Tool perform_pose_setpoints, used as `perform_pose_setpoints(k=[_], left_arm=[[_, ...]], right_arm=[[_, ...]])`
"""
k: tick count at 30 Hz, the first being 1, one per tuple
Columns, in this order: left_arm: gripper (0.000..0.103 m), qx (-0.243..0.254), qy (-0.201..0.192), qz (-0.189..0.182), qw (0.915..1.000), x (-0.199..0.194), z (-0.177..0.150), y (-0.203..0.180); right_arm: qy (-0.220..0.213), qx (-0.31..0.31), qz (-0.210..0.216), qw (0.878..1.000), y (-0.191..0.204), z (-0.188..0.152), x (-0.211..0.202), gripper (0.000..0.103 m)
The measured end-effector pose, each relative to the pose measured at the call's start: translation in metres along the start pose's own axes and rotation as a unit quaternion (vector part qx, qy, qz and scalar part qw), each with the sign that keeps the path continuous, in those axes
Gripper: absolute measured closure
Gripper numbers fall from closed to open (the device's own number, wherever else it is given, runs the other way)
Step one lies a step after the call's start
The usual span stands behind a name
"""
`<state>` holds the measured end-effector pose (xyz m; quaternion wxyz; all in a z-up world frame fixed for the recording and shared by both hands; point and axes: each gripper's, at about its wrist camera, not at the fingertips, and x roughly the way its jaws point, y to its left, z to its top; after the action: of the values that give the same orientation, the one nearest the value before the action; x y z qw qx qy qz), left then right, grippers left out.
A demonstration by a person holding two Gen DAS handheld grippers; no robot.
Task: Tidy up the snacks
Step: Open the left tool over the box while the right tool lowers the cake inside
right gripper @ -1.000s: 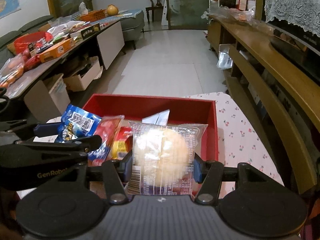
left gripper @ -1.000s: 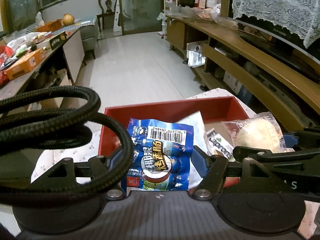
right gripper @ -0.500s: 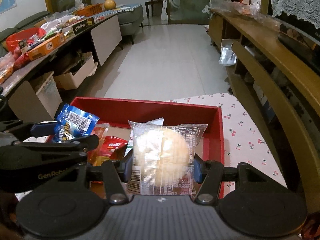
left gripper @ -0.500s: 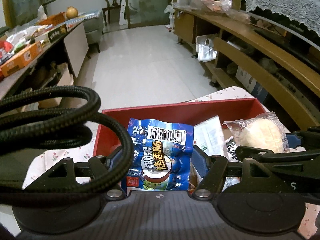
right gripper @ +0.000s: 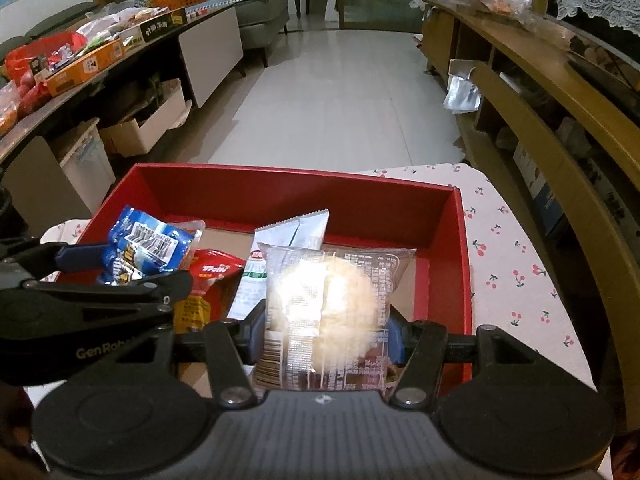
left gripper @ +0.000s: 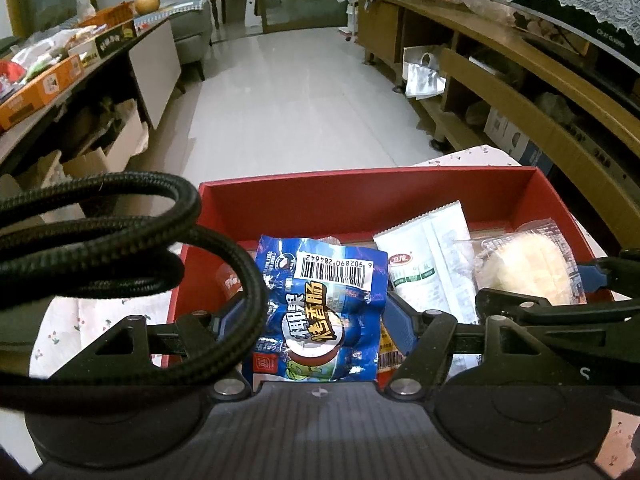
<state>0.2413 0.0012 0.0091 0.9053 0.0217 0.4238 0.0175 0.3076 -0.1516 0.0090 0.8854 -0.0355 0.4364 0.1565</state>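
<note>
My left gripper (left gripper: pixel 316 320) is shut on a blue sausage packet (left gripper: pixel 340 272), held upright over the near left part of the red box (left gripper: pixel 360 200). My right gripper (right gripper: pixel 325 334) holds a clear packet with a pale round bun (right gripper: pixel 328 292) over the box's (right gripper: pixel 300 196) right half. Its jaws are opening, though the pads still touch the packet's sides. A white sachet (right gripper: pixel 296 228) and a red packet (right gripper: pixel 212 276) lie inside the box. Seen from the left wrist, the bun (left gripper: pixel 520 264) sits at the right, just beyond the white sachet (left gripper: pixel 428 256).
The box stands on a cherry-print cloth (right gripper: pixel 516 264). A wooden shelf unit (right gripper: pixel 560 92) runs along the right and a counter with snack boxes (right gripper: pixel 84 64) along the left. A black braided cable (left gripper: pixel 120 240) loops across the left wrist view. Tiled floor lies beyond.
Both grippers have sunk and moved forward over the red box with their packets, so more of the box's inside shows.
</note>
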Motion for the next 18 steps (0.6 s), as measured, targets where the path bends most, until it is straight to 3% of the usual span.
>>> perform_pose_setpoints(k=[18], left_arm=[[0.017, -0.005, 0.003, 0.001, 1.0, -0.0016, 0.0004, 0.0014]], right_arm=[[-0.008, 0.006, -0.018, 1.0, -0.0064, 0.0007, -0.0015, 0.022]])
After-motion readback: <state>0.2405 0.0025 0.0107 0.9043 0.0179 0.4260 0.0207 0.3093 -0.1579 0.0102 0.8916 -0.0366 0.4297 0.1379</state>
